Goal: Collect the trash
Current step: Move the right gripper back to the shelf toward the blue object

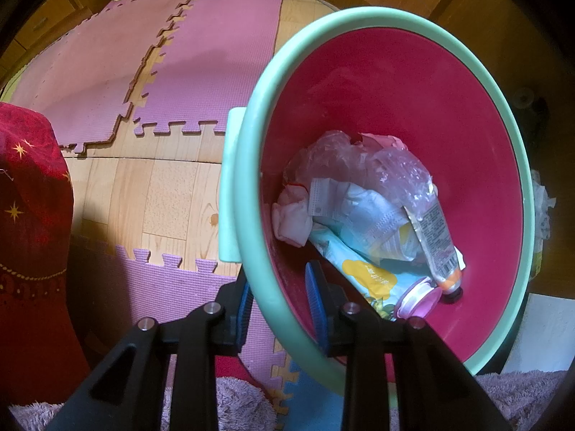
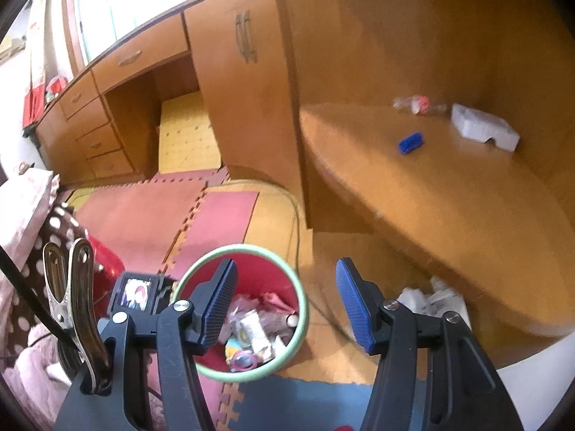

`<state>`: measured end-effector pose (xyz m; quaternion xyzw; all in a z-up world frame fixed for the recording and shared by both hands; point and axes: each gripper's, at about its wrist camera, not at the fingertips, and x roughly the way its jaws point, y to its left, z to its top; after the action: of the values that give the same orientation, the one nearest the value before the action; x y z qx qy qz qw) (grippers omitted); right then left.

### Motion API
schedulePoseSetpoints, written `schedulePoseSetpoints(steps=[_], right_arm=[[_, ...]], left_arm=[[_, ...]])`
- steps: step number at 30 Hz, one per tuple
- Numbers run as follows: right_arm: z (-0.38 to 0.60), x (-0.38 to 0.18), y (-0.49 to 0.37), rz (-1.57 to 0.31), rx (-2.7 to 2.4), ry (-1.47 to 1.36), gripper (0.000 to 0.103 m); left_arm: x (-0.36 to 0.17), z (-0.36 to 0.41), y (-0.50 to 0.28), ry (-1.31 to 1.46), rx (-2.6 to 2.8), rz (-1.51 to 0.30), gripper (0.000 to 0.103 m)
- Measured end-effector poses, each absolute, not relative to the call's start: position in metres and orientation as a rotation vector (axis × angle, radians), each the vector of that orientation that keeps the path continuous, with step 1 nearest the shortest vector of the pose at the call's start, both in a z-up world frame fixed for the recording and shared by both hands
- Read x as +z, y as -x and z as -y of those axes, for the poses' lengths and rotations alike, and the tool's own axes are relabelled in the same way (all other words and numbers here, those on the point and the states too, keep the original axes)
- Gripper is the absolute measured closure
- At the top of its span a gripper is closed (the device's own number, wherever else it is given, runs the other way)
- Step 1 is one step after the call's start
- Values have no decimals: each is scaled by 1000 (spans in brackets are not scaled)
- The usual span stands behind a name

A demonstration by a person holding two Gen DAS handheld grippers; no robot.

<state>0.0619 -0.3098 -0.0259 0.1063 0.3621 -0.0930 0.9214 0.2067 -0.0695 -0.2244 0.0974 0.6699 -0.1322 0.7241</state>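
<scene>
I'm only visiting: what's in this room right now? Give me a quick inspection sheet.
Surface: wood floor with pink foam mats; wooden table.
Job's things: red bin with green rim, holding wrappers, a face mask, a tube.
Clutter: on the table, a blue object, white box, clear bottle; crumpled white plastic on the floor under it.
Tongs: left tongs shut on the bin's rim; right tongs open, empty, above the bin.
Cables: thin cord on the floor.
Surroundings: wooden cabinets, bright window.
</scene>
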Motion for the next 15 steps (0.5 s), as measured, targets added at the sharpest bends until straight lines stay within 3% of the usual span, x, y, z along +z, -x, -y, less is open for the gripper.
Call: schedulePoseSetpoints(steps=[15], right_arm=[[353, -2, -66, -706, -297, -215, 44]], left_arm=[[-226, 70, -207, -217, -289, -1478, 73]])
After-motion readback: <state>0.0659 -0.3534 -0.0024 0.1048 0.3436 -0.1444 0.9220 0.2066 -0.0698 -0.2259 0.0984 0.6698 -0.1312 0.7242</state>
